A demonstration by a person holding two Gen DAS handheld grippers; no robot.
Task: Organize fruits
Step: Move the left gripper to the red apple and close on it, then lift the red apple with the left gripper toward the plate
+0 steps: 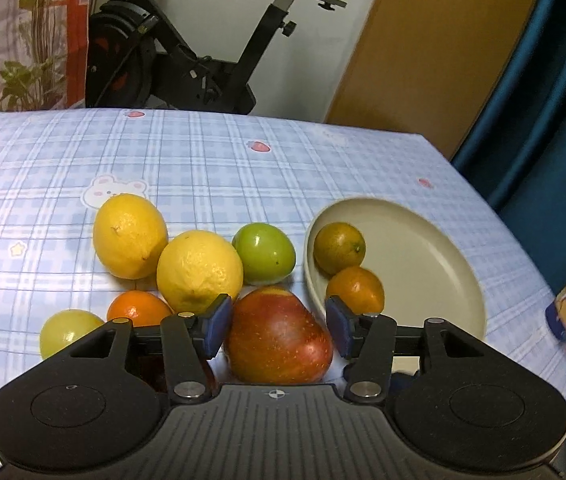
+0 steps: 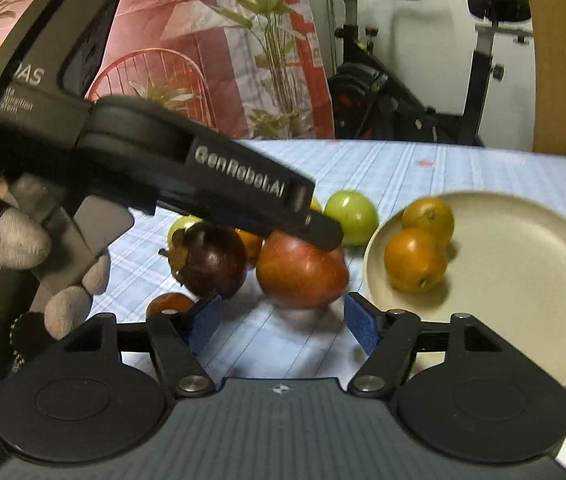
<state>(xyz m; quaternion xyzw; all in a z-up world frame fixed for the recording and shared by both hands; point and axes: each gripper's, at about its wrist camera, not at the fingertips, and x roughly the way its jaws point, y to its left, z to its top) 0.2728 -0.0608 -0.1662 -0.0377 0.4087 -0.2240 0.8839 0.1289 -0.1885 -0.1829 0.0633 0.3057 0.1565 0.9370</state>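
Nearest our lens, the left gripper (image 1: 279,324) straddles the red apple (image 1: 279,336), its blue pads standing narrowly apart on either flank; we see a sliver of gap on the right side, so we judge the apple not yet pinched. Our right gripper (image 2: 281,326) hangs with jaws moderately open and nothing between them, only bare tablecloth (image 2: 423,168), low over the near edge of the table. From here the likeliest slip is the apple itself: its skin is smooth and waxy and its shape tapers, so pads closing off-centre could squirt it forward into the near lemon (image 1: 199,270) or against the rim of the beige plate (image 1: 443,264) just beside it. The fruits crowd together mid-table, so a nudge may set the round ones rolling on the slick plaid cloth. Both lemons, near and far (image 1: 130,236), have pebbled, dimpled rinds; the green fruit (image 1: 265,253) is glossy; the dark mangosteen (image 2: 213,260), seen from the right wrist, has a hard matte shell with a leafy cap. Two small oranges (image 1: 355,290) already sit in the plate, a shallow, matte dish toward the table's right edge, and a heavy apple dropped in could knock them about.
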